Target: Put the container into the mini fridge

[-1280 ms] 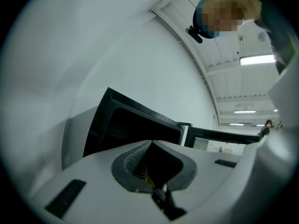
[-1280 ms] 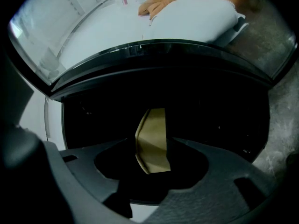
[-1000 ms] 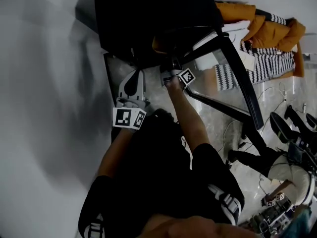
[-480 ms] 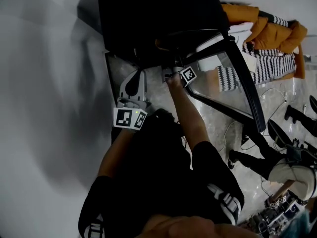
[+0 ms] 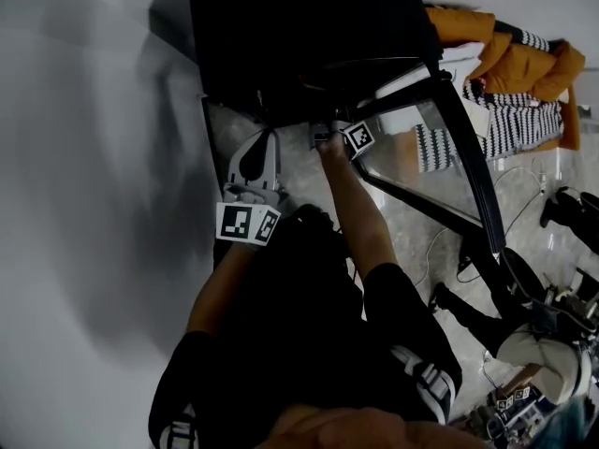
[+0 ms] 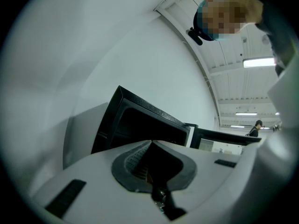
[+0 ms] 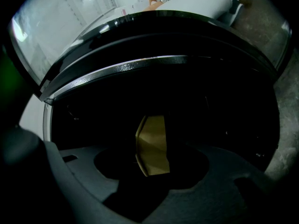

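Right gripper view gives you the task's thing: a tan, faceted, box-like container (image 7: 152, 146) standing edge-on between the jaws of your right claw (image 7: 154, 169), which is closed on it, with the dark inside of the black mini fridge (image 7: 210, 106) all around. So the container is past the fridge mouth but, as far as the gloom lets you judge, held in the air and not yet set down. Reckon it light and thin-walled, card or thin plastic going by the creased faces. It will likely dent under a hard squeeze, and it could twist in the pads if taken by a corner. Hold it across its two flat sides, near the middle, with gentle pressure. In the head view the fridge's glass door with its black frame (image 5: 468, 157) stands swung open to your right. Your left claw (image 6: 150, 143) is closed on nothing and sits outside the fridge, apart from the container.
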{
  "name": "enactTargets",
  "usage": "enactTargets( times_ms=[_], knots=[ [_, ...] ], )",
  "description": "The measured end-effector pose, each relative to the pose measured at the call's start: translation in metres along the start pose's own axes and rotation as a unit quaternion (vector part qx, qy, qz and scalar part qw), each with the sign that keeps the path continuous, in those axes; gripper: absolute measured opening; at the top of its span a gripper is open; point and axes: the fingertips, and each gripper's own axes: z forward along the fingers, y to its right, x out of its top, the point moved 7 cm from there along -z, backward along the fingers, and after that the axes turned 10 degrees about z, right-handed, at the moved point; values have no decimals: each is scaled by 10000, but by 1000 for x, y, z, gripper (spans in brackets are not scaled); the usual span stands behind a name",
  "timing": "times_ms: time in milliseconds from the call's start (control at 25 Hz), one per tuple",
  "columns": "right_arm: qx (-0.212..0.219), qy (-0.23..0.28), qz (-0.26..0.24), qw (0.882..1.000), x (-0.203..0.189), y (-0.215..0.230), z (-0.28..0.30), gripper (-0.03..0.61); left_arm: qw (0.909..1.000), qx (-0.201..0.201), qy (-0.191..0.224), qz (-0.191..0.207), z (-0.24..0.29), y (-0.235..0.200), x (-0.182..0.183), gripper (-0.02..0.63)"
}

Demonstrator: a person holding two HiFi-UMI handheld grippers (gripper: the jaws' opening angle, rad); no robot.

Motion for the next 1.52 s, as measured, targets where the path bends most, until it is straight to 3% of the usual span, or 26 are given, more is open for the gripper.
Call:
enactTargets(
  times_ms=[320, 560, 840, 1160, 1360, 1520],
  knots=[
    [-223, -13, -469, 9987, 3, -4, 1, 193, 10000, 10, -26, -37, -1, 0, -3, 5],
    [-296, -158, -522, 9981, 9, 6, 2, 219, 10000, 6, -56, -54, -1, 2, -1, 5],
    [-399, -574, -1558, 9853, 2, -15, 8, 255, 9999, -17, -70, -70, -2, 4, -3, 5],
    [-762, -1093, -2893, 9479, -4, -22, 10, 297, 10000, -23, -54, -73, -2, -1, -1, 5],
    [-987, -1404, -3777, 9099, -8, -23, 10, 311, 9999, -57, -82, -76, -1, -1, -2, 5],
    [-1152, -1591, -4528, 8697, -10, -25, 11, 315, 9999, -72, -70, -77, 0, -2, -1, 5]
  ],
)
